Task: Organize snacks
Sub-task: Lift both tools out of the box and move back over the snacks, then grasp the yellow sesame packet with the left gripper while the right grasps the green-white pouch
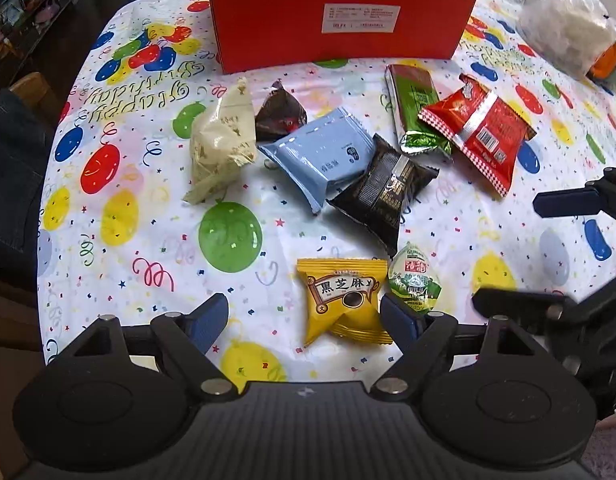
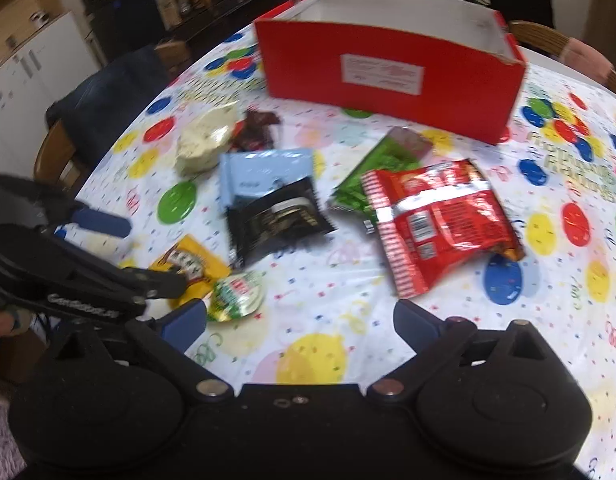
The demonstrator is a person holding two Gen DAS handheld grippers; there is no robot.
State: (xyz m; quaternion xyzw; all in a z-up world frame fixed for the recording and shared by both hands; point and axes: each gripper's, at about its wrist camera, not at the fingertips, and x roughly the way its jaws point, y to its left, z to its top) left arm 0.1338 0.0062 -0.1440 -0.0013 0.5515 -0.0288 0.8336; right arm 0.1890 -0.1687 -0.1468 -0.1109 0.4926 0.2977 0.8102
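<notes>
The left claw (image 1: 304,316) is held with its fingers apart around the yellow packet (image 1: 341,300) near the front edge of the tabletop (image 1: 120,264), nothing yet clamped; the right claw (image 2: 300,320) is likewise spread wide and empty, low over bare cloth near the same edge; the packet is judged light, its foil crinkly and slippery, the contents probably brittle, so it is best taken across its padded middle, not by the thin crimped ends; eight loose snacks are counted: one yellow packet, one small green jelly cup (image 1: 415,280) touching its right side, one black packet (image 1: 381,190) overlapping one pale blue packet (image 1: 321,154), one cream wrapper (image 1: 222,138), one dark brown wrapper (image 1: 280,114), one green bar (image 1: 413,104) partly under one red bag (image 1: 477,130); one red box (image 1: 339,20) stands open toward the far edge, its inside seen as empty where visible; one clear bag (image 1: 565,26) lies at the far right corner
</notes>
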